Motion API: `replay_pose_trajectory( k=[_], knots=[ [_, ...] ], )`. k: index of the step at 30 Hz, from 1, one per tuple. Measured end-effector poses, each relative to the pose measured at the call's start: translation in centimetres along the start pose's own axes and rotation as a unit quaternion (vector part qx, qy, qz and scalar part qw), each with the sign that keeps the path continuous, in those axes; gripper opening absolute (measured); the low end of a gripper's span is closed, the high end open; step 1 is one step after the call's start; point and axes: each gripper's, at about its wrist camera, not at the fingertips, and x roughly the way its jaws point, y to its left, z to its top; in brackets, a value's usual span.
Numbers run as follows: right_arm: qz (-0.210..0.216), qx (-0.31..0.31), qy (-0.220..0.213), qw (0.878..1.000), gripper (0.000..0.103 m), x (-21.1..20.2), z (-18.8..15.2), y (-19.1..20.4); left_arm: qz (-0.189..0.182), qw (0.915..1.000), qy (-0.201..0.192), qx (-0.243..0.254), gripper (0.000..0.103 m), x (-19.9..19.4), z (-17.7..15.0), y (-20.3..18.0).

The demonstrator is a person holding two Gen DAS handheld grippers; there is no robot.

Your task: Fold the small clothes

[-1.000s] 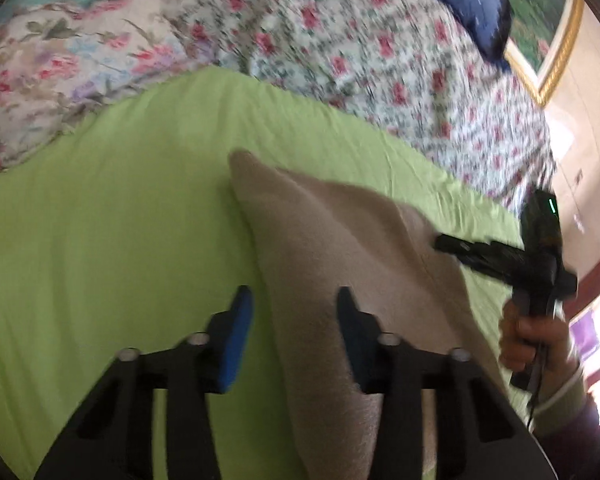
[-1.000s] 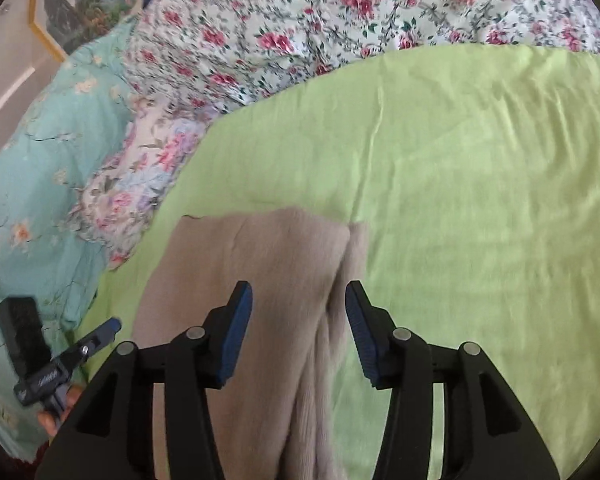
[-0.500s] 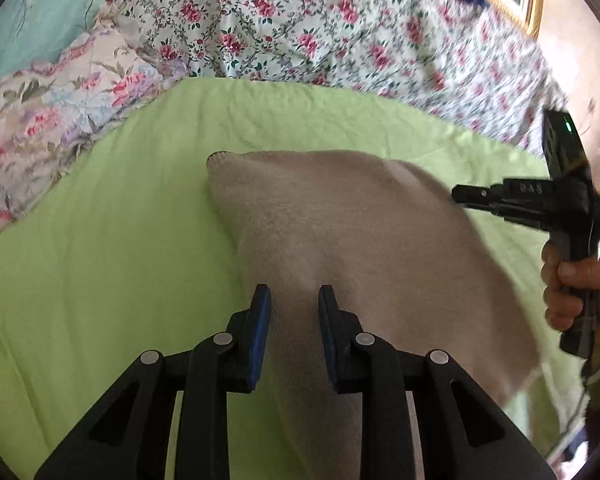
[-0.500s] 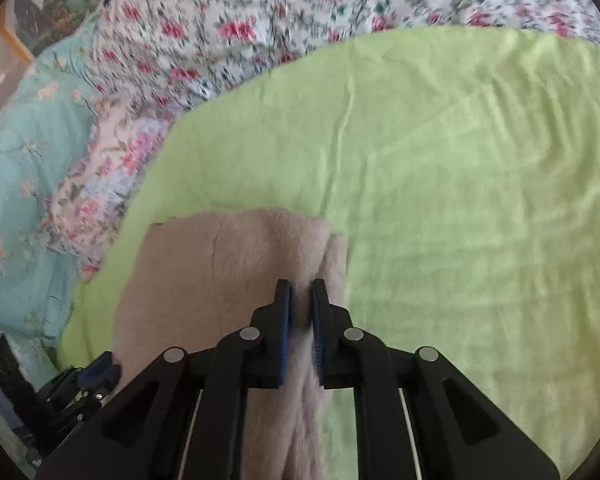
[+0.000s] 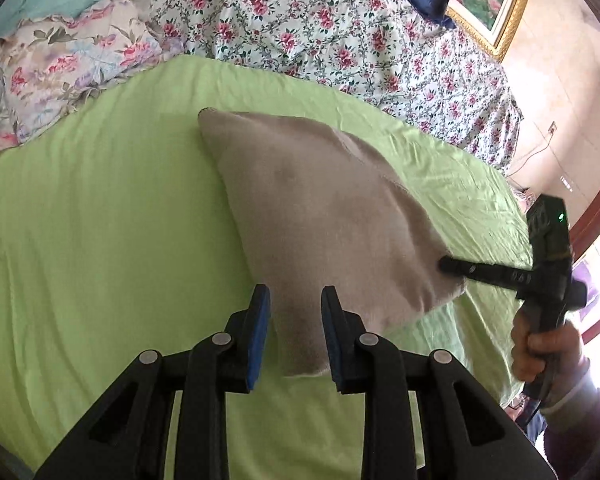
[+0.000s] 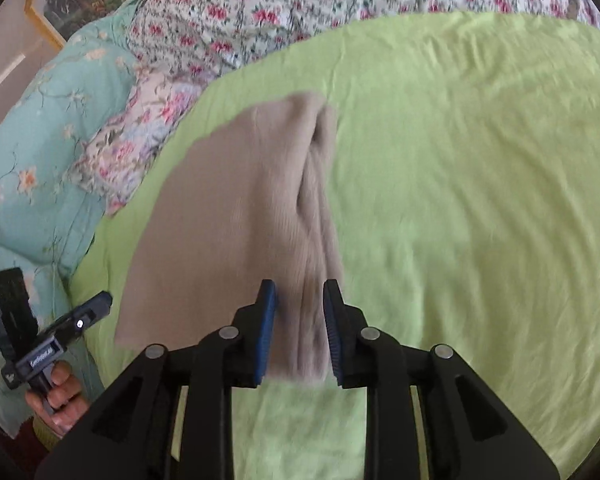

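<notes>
Left wrist view: left gripper (image 5: 295,330) parted around near corner of beige garment (image 5: 324,216), mid-frame on green sheet (image 5: 100,240); not clamped. Right wrist view: right gripper (image 6: 299,330) likewise apart, straddling the garment's (image 6: 236,232) folded edge, centre-left.

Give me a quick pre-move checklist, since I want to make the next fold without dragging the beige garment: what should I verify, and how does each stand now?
1. Left tongs open: ok, a gap shows between the blue pads.
2. Right tongs open: ok, pads apart, though the beige garment lies between them.
3. Garment released: cannot tell whether the pads touch the cloth.
4. Garment flat on the green sheet: not ok, its right edge is bunched into ridges.
5. Near corners aligned: cannot tell, the tongs hide part of the near edge.
6. Room for folding: ok, bare sheet shows right of the garment; the floral pillow sits apart.
</notes>
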Motion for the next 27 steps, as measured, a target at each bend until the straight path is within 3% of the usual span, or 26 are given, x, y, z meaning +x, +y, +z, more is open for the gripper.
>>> replay_pose_trajectory(
  k=[2,4,5,7,10,12,13,15,18,20,22,24,27],
  knots=[
    [-0.003,-0.004,0.009,1.000,0.026,0.6,-0.3,0.2,-0.014,0.9998,-0.014,0.006,0.025,-0.5,0.2,-0.7],
    [-0.010,-0.014,0.004,1.000,0.008,0.2,0.0,0.7,-0.047,0.9983,-0.032,0.010,0.026,-0.7,0.1,-1.5],
    [-0.006,-0.019,-0.007,1.000,0.008,-0.4,0.3,1.0,-0.059,0.9979,-0.024,0.010,0.028,-0.1,-0.2,-1.6],
    [-0.018,-0.031,-0.024,0.999,0.008,-1.4,0.7,1.4,-0.046,0.9988,0.011,0.013,0.024,1.9,-1.0,-1.8],
    [-0.059,-0.038,-0.004,0.998,0.008,-0.3,0.2,0.2,-0.018,0.9976,0.053,0.041,0.024,4.6,-2.9,-2.5],
    [-0.059,-0.021,0.029,0.998,0.009,1.2,-0.5,-0.9,-0.015,0.9970,0.055,0.051,0.026,4.5,-3.2,-2.8],
    [-0.067,-0.017,0.026,0.997,0.016,1.1,-0.7,-1.0,-0.018,0.9968,0.054,0.056,0.026,3.9,-3.0,-3.0],
    [-0.068,-0.001,0.005,0.998,0.022,-0.3,-0.4,-0.8,-0.026,0.9969,0.048,0.057,0.027,2.7,-2.2,-3.3],
    [-0.053,-0.004,-0.053,0.997,0.022,-2.9,1.0,0.5,-0.045,0.9976,0.018,0.049,0.031,1.0,-0.2,-3.1],
    [-0.026,-0.021,-0.069,0.997,0.022,-3.1,2.3,2.1,-0.050,0.9979,-0.001,0.042,0.033,1.1,1.4,-2.7],
    [-0.003,-0.034,-0.065,0.997,0.022,-1.8,3.6,3.5,-0.046,0.9986,-0.007,0.027,0.033,2.2,2.4,-2.0],
    [-0.005,-0.050,-0.057,0.997,0.022,0.6,4.6,4.4,-0.053,0.9985,0.015,0.005,0.032,4.4,2.8,-0.9],
    [-0.032,-0.050,-0.019,0.998,0.022,4.6,5.4,3.6,-0.059,0.9977,0.031,-0.014,0.024,6.3,2.2,0.3]
  ],
)
